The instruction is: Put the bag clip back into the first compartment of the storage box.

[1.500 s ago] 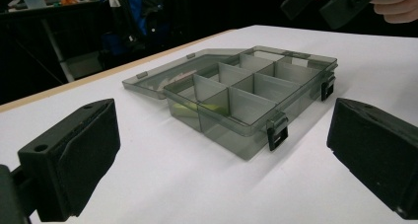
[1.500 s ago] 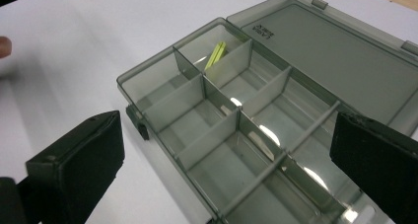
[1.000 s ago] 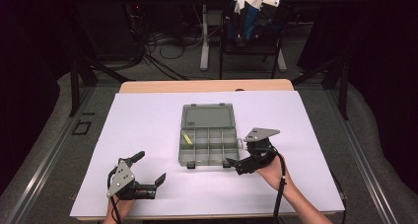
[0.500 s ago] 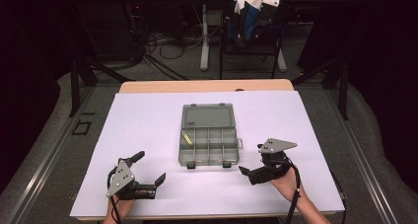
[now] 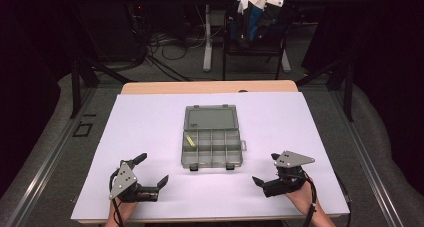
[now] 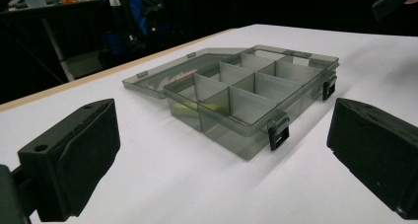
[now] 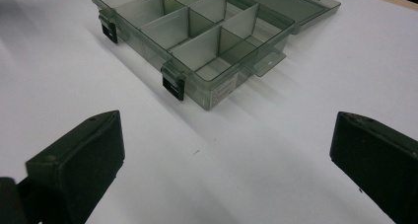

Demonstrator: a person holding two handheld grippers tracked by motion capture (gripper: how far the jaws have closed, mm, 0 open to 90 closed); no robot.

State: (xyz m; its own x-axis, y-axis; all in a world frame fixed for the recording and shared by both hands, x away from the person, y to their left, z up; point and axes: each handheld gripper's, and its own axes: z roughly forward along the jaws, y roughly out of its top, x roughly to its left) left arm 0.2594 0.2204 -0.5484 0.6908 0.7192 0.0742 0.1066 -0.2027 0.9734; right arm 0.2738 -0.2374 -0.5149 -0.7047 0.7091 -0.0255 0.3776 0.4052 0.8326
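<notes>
Nearest the person, the left gripper (image 5: 150,173) rests on the white worktop (image 5: 150,122), near and to the left of the box (image 5: 212,146), jaws spread wide and holding nothing. The right gripper (image 5: 267,169) rests near and to the right of the box, likewise released and empty; each is well apart from the box.

Between them, at mid-worktop, the box lies open: a smoky clear plastic organiser with a tray of small compartments. Two dark latches (image 7: 173,87) hang from its near edge. A hang tab (image 7: 266,63) sticks out from the right side. One left compartment holds a thin yellow-green item (image 5: 190,141), too small to identify; the others appear empty.

Beyond the tray, the lid (image 5: 210,117) lies flat on the worktop, hinged along the far edge.

Handling, as a judgement: the box is probably light, stiff and smooth, so it may slide on the worktop when pushed and slip between flat pads. The thin walls likely flex or crack under a hard squeeze. The better holds seem to be the tray's side wall, or the lid's free far edge for closing.

A small label (image 7: 227,90) sits on the right wall; its print is illegible.
</notes>
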